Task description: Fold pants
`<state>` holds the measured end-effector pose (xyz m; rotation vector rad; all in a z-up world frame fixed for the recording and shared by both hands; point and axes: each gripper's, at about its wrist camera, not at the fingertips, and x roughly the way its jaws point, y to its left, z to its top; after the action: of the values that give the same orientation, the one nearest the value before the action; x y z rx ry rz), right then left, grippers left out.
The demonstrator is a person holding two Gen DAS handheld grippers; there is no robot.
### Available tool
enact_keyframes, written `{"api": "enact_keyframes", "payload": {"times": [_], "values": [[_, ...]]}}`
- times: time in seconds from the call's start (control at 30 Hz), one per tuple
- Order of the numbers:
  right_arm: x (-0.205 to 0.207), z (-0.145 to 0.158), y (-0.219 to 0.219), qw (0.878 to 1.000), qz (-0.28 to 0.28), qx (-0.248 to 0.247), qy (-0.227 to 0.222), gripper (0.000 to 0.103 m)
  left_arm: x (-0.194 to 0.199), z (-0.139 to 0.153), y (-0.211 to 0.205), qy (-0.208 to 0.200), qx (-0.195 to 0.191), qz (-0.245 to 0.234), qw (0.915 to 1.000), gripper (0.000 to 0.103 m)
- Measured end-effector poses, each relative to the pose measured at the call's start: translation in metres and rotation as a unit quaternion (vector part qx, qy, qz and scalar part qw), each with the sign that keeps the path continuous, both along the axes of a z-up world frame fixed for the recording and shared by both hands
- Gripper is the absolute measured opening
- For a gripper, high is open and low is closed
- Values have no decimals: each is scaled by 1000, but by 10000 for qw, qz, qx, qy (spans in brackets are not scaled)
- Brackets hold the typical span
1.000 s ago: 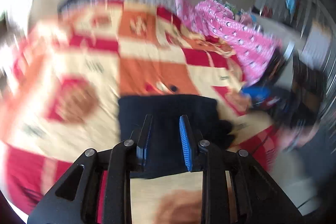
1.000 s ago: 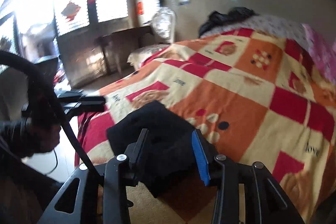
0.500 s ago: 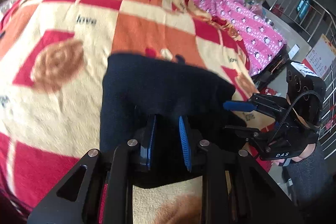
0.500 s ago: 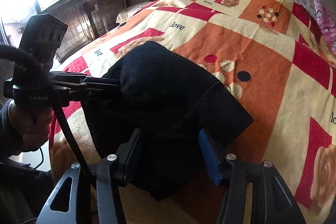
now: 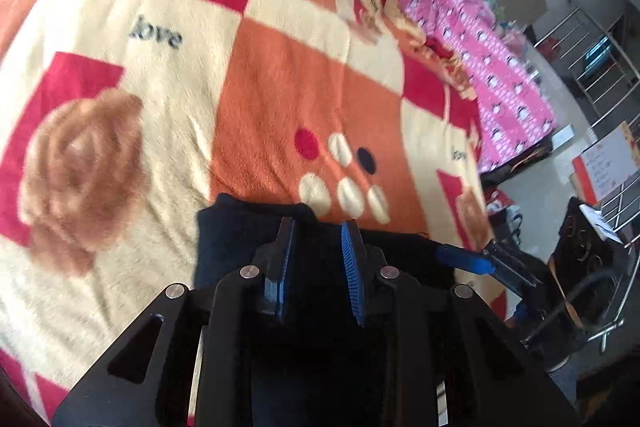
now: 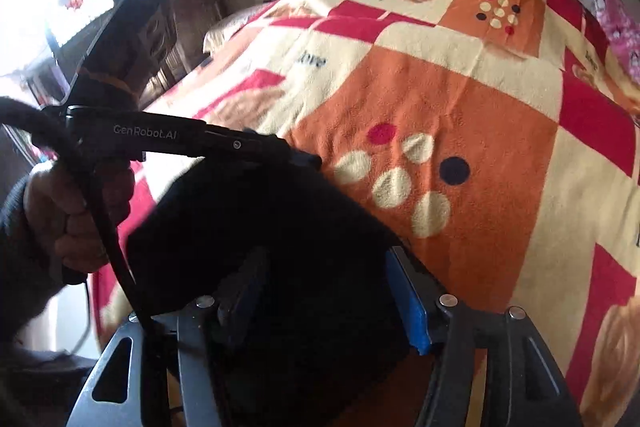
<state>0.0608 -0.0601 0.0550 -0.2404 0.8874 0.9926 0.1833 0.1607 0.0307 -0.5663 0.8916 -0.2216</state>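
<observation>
**Pants bunched between both grippers at the bed's near edge**

Pants (image 5: 236, 239), dark and already folded into a thick bundle, lie on the checked blanket (image 5: 304, 83) at the near edge of the bed, directly under and ahead of both tools. The long side of the bundle seems to run across from one gripper to the other. The left gripper (image 5: 318, 233) sits low over the cloth, its jaws spread a little apart; whether they nip any fabric I cannot tell. The right gripper (image 6: 328, 279) has its jaws spread wide with the bundle heaped between them, not visibly pinched. Both look equally near.
</observation>
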Motion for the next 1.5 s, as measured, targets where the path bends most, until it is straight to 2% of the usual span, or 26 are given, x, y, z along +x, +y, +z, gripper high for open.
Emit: {"api": "enact_keyframes", "payload": {"times": [0.07, 0.1, 0.13, 0.2, 0.27, 0.37, 0.4, 0.47, 0.6, 0.63, 0.67, 0.7, 0.73, 0.77, 0.83, 0.87, 0.93, 1.03, 1.1, 1.2, 1.27, 1.3, 1.33, 1.37, 1.47, 1.5], "values": [[-4, 11, -28, 9977, -398, 466, 292, 59, -24, 8, 12, -283, -133, 28, 9995, 43], [-3, 12, -44, 9925, -617, 855, 623, 60, -36, 6, 18, -345, -180, 70, 9992, 70], [-3, 10, -57, 9851, -835, 1191, 922, 65, -44, 2, 22, -391, -265, 85, 9988, 79], [-4, -5, -79, 9630, -1327, 1704, 1613, 69, -55, -10, 28, -361, -532, -4, 9979, 79], [-9, -24, -84, 9474, -1586, 1792, 2124, 69, -53, -22, 32, -140, -659, -67, 9977, 79], [-15, -45, -71, 9462, -1543, 1565, 2375, 69, -47, -45, 38, 250, -996, -88, 9947, 79], [-17, -52, -65, 9474, -1524, 1421, 2428, 69, -46, -48, 38, 217, -1135, -113, 9932, 79], [-23, -51, -64, 9528, -1552, 1544, 2105, 72, -45, -48, 36, 108, -1215, -99, 9925, 80], [-20, -51, -58, 9492, -1451, 1800, 2134, 78, -35, -48, 24, 102, -1194, -310, 9923, 81], [-21, -50, -53, 9536, -1364, 1725, 2058, 79, -35, -48, 24, 114, -1172, -248, 9927, 78], [-22, -49, -47, 9579, -1282, 1650, 1969, 77, -35, -47, 24, 165, -1111, -132, 9936, 71], [-25, -48, -46, 9620, -1334, 1574, 1788, 71, -37, -47, 25, 220, -974, -53, 9950, 52], [-27, -47, -49, 9637, -1411, 1530, 1670, 57, -39, -44, 24, 182, -812, -28, 9965, 43], [-27, -45, -53, 9635, -1480, 1568, 1590, 43, -42, -39, 21, 96, -663, -64, 9977, 40], [-26, -38, -60, 9622, -1555, 1737, 1406, 35, -42, -28, 12, -83, -311, -153, 9994, 36], [-25, -27, -58, 9677, -1566, 1614, 1143, 34, -38, -19, 8, -206, -219, -183, 9994, 36], [-16, -11, -57, 9719, -1559, 1504, 925, 33, -24, -8, 3, -363, -188, -166, 9990, 36], [12, 14, -67, 9704, -1578, 1604, 877, 33, 6, 6, 2, -477, -418, -233, 9977, 36], [34, 22, -76, 9680, -1629, 1636, 987, 33, 27, 5, 0, -352, -449, -306, 9979, 36], [63, 2, -75, 9671, -1535, 1462, 1408, 34, 49, -16, -4, -38, -118, -247, 9996, 38], [77, -31, -70, 9659, -1535, 1193, 1713, 36, 60, -41, -4, 211, 60, -221, 9995, 50], [80, -43, -71, 9642, -1564, 1252, 1736, 44, 59, -44, -3, 14, -72, -182, 9998, 55], [78, -48, -78, 9605, -1540, 1633, 1644, 49, 55, -46, -1, -164, -100, -167, 9997, 56], [76, -52, -82, 9583, -1526, 1826, 1581, 50, 52, -46, -1, -262, -80, -189, 9994, 56], [72, -46, -84, 9624, -1473, 1760, 1453, 52, 49, -44, 3, -279, -107, -144, 9994, 56], [71, -43, -88, 9612, -1561, 1834, 1343, 52, 45, -37, 5, -332, 18, -68, 9994, 56]]}}
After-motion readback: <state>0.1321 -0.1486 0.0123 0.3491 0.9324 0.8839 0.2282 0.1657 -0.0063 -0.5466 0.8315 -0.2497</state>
